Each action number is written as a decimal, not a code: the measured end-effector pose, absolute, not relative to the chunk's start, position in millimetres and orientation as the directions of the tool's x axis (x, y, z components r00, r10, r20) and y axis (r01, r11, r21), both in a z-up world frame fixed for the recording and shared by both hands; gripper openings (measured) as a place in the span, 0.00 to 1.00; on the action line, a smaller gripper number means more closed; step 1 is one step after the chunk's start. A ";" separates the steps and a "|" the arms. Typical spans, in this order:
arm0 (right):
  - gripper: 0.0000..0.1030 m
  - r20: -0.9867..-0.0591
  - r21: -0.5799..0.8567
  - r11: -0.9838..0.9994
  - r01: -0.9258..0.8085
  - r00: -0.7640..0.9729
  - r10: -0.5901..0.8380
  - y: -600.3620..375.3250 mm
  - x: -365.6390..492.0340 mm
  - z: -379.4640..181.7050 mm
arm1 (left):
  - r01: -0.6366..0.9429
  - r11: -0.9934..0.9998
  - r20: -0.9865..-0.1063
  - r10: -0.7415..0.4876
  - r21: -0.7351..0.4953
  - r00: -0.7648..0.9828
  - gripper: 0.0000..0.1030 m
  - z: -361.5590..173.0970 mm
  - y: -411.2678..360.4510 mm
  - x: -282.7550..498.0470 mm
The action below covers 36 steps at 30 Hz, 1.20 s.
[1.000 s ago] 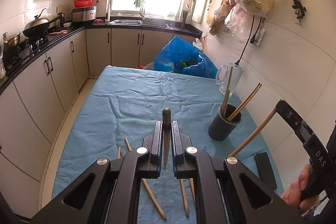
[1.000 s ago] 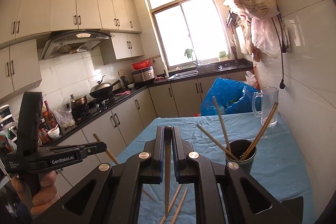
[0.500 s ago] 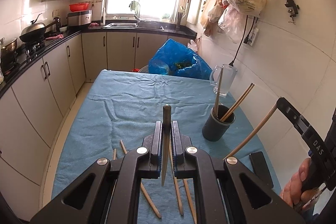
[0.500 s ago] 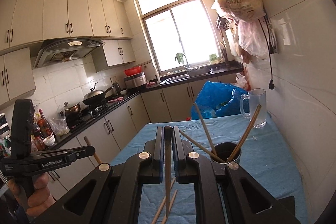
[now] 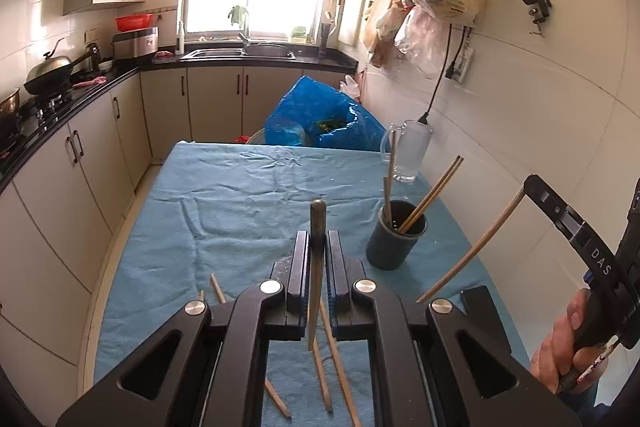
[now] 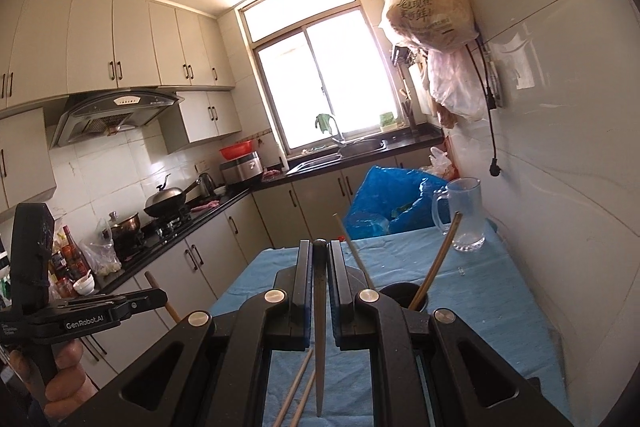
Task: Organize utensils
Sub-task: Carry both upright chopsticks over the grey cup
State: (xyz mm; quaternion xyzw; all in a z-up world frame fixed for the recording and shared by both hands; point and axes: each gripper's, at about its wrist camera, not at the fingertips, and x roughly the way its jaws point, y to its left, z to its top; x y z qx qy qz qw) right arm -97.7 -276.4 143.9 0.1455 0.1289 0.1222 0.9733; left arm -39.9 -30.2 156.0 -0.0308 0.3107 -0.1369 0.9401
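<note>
With three chopsticks already standing in the dark cup at the bench's right, each tongs grips another, while several more lie near.

Open cloth was seen left of and beyond the cup. Passage over the cup mouth was obstructed by slanting chopsticks. The right side was bounded by the wall, with the mug and blue bag standing at the far end. Loose chopsticks lay on the near cloth.
</note>
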 end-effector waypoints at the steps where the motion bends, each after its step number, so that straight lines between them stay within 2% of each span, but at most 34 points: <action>1: 0.08 -0.214 0.315 0.928 -0.198 0.938 0.273 -277.9 -98.6 144.7 | 0.242 0.960 -0.575 -0.279 -0.142 0.769 0.07 156.9 -32.8 -39.6; 22: 0.08 -0.186 0.323 0.934 -0.151 0.958 0.219 -313.9 -102.9 155.2 | 0.361 0.927 -0.562 -0.354 -0.103 0.748 0.07 181.8 -97.2 -26.3; 36: 0.08 -0.134 0.285 0.952 -0.110 0.979 0.154 -339.7 -68.0 200.2 | 0.423 0.901 -0.516 -0.407 -0.094 0.754 0.07 221.6 -145.9 7.4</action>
